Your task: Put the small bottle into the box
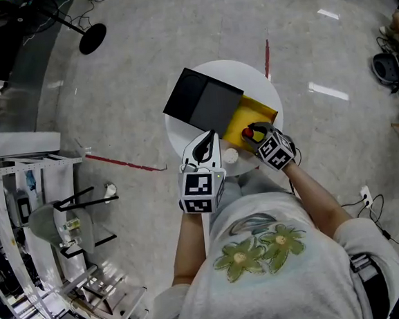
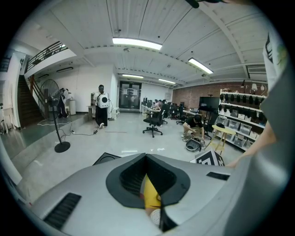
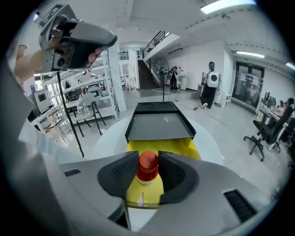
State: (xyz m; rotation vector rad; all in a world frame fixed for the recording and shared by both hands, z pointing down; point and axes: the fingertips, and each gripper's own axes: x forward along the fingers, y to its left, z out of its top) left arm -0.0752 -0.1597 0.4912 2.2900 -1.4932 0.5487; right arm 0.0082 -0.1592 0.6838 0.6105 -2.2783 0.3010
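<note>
Head view: the right gripper (image 1: 253,132) held the small bottle (image 1: 247,133) over the yellow box (image 1: 263,109) on the round table (image 1: 247,71). A black tray (image 1: 205,101) adjoined the box.

Left gripper view: the left gripper (image 2: 146,160) was closed and empty.

Right gripper view: the jaws clamped the bottle's red cap.

Judged step: placement. The next move calls for lowering the bottle into the box and releasing it. Nothing obstructed the path.

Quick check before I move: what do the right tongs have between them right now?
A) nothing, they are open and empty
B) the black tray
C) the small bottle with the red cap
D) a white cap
C: in the right gripper view the right tongs are closed on the small bottle just under its red cap, over the yellow part of the box.
</note>
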